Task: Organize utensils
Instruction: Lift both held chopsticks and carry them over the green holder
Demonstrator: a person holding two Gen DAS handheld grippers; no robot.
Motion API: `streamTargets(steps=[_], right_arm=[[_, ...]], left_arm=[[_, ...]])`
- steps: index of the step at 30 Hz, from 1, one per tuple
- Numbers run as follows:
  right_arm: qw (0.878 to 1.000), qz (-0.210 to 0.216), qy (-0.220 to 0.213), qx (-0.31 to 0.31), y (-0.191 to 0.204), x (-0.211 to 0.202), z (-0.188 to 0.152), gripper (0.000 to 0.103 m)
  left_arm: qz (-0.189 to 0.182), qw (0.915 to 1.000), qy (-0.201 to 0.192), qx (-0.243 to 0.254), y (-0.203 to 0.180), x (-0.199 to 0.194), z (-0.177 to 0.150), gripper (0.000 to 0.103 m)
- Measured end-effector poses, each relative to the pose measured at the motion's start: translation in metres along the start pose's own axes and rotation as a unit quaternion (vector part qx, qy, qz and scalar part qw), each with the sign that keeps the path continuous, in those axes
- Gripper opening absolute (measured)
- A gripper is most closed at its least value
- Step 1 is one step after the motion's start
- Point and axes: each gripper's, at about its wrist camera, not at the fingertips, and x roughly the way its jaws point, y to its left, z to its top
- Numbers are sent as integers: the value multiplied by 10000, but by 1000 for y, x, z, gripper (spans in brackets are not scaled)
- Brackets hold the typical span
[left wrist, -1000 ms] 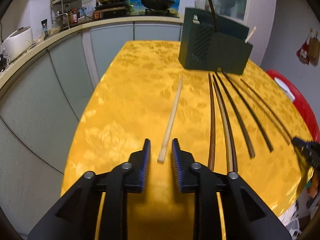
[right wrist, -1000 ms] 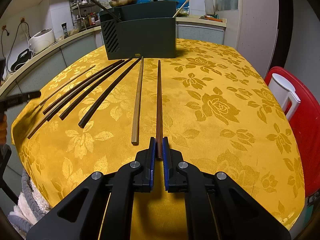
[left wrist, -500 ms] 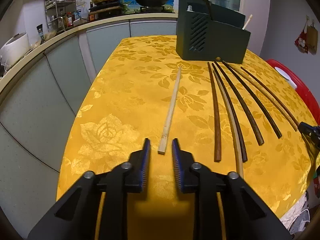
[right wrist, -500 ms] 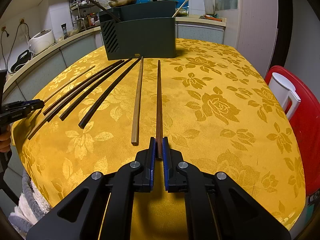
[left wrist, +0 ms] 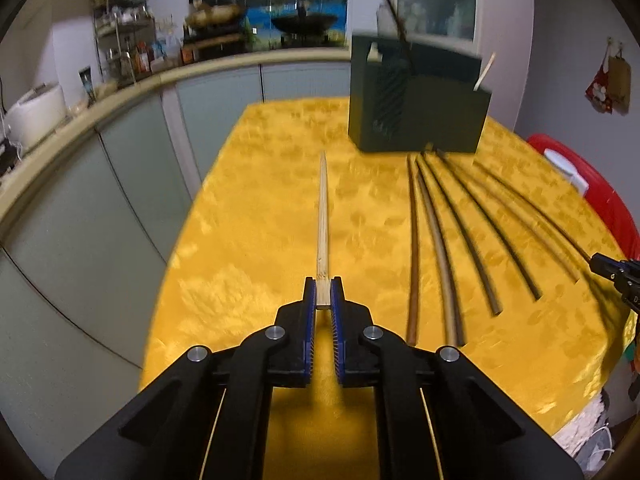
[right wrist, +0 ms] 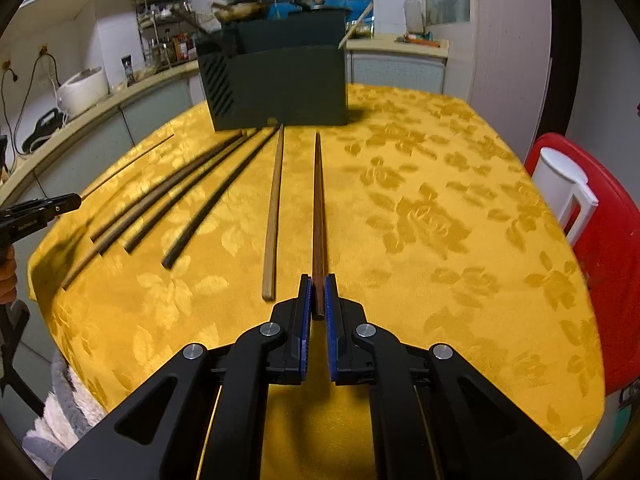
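- Left gripper (left wrist: 323,294): jaws clenched on near end of pale chopstick (left wrist: 322,216); stick pointed straight ahead toward dark green holder (left wrist: 416,108), lift off the cloth not discernible.
- Right gripper (right wrist: 318,295): jaws clenched on near end of brown chopstick (right wrist: 318,208); stick lay along the yellow cloth (right wrist: 440,220) of the bench, tip just short of holder.
- Tan chopstick (right wrist: 273,216) lay just left of brown one, roughly parallel, apart.
- Four dark chopsticks (right wrist: 208,204) fanned further left, far ends converging at holder base.
- Holder upright at far end of bench, two sticks protruding from top.
- Red stool (right wrist: 608,248) beside bench, on right.
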Motion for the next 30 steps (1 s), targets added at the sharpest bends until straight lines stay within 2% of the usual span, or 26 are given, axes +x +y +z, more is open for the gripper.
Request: streamTargets(steps=[7,10,16,22,30], right_arm=[[9980,43,-632,-21,0,-41,28,7],[9962,76,-870,-38,-2,-56,43,7],[9929,133,-1182,-44,-4,-69,67,7],[9919,225,-1249,-39,0,-70,79,7],[9911,399,-1271,-57,1,-66,119,7]], left_arm=[[-37,9977,-644,204,-11,-47,35,7],[-97,9968,-734,292,-16,-58,47,7],[-85,9970,-674,374,-20,-61,57,7],[-142,9976,-632,228,-13,-57,62,7],[-279,9981,-536,112,-10,-50,79,7]])
